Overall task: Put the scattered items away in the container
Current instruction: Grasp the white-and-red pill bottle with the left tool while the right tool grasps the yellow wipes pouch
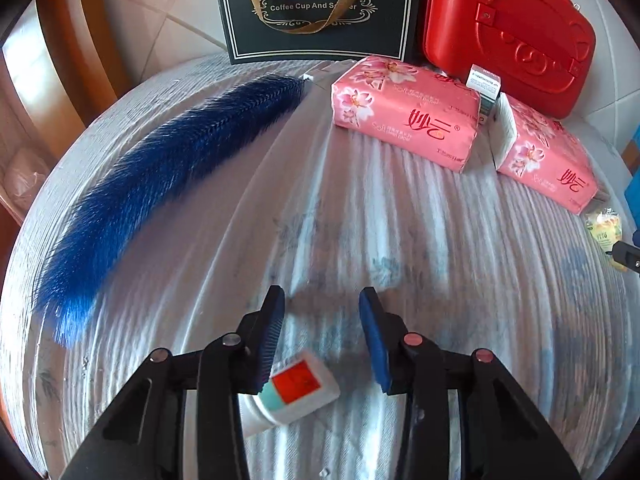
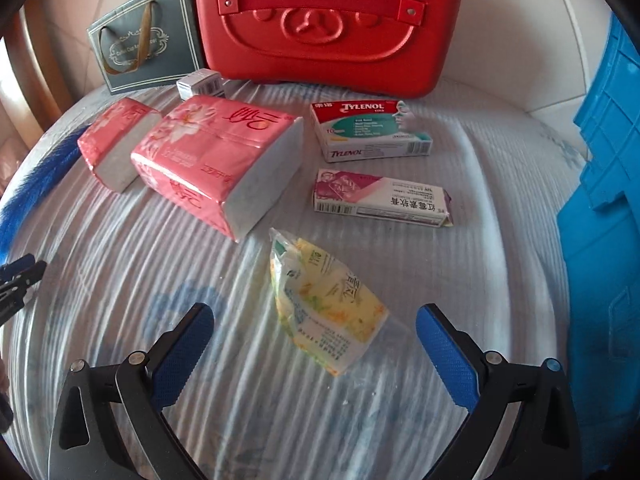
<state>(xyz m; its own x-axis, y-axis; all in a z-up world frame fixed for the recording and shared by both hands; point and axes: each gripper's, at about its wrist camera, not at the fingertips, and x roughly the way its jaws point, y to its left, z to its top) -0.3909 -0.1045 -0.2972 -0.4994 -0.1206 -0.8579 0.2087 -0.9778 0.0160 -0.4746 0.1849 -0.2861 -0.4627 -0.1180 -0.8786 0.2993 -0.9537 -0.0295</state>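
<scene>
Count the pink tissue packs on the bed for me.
2. The nearer pink tissue pack lies mid-bed, left of the Tylenol box. The second pink tissue pack sits just left of it, toward the blue feather duster. Others could be hidden outside both views.

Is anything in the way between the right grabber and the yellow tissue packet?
No. The right gripper is open, and the yellow tissue packet lies right between its fingers on the bedsheet. Nothing visible sits between them.
</scene>
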